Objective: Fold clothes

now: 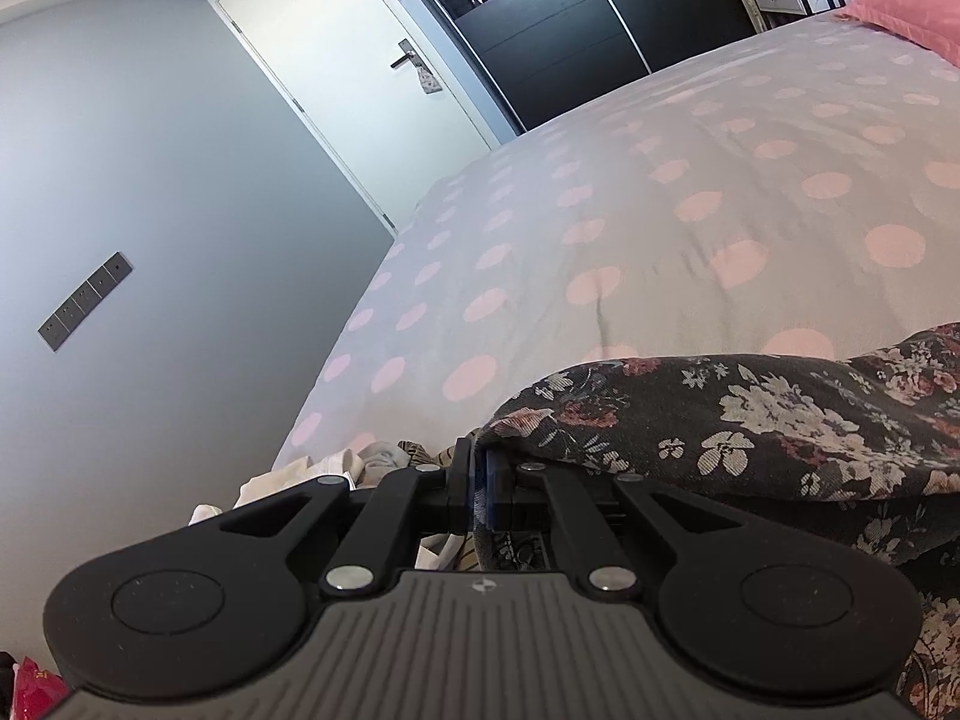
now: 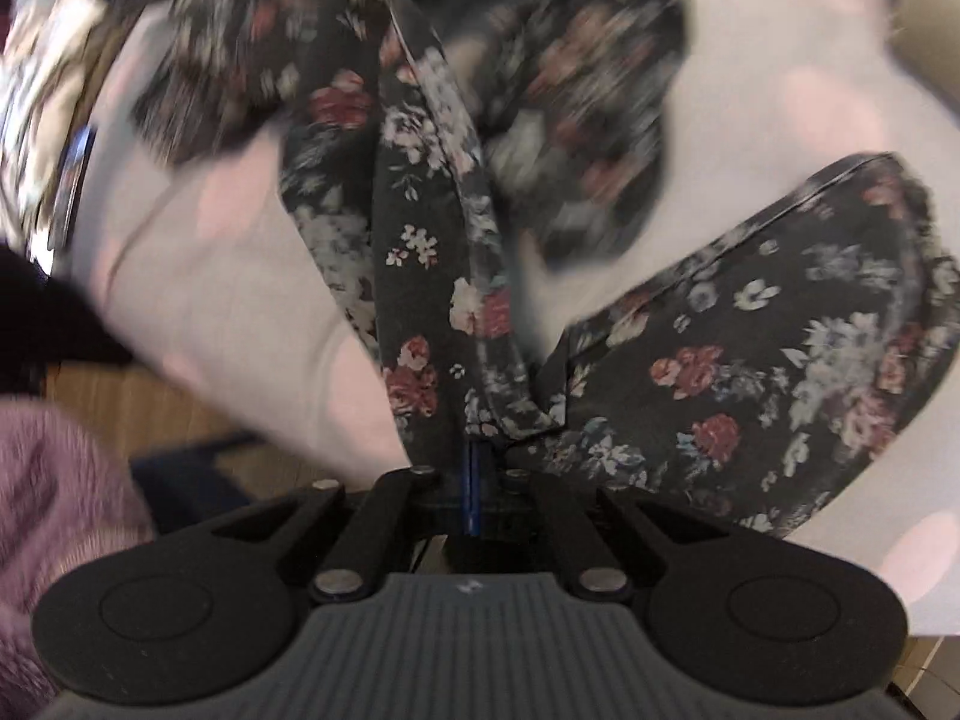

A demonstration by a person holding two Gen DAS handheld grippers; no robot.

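Left gripper [image 1: 474,480] is pinched on an edge of the floral garment [image 1: 750,420], which spreads toward 3 o'clock over the dotted bedspread [image 1: 600,210]. Right gripper [image 2: 477,468] is likewise clamped on a fold, cloth trailing to 12 and 2 o'clock. Risk, as I judge it: thin fabric slipping from either grip, or twisting between them, skewing the fold.

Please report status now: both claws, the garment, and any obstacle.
Left claw shut on floral garment. Right claw shut on same garment, bunched over polka-dot bedspread. Small clothes pile beside left claw; right view blurred.
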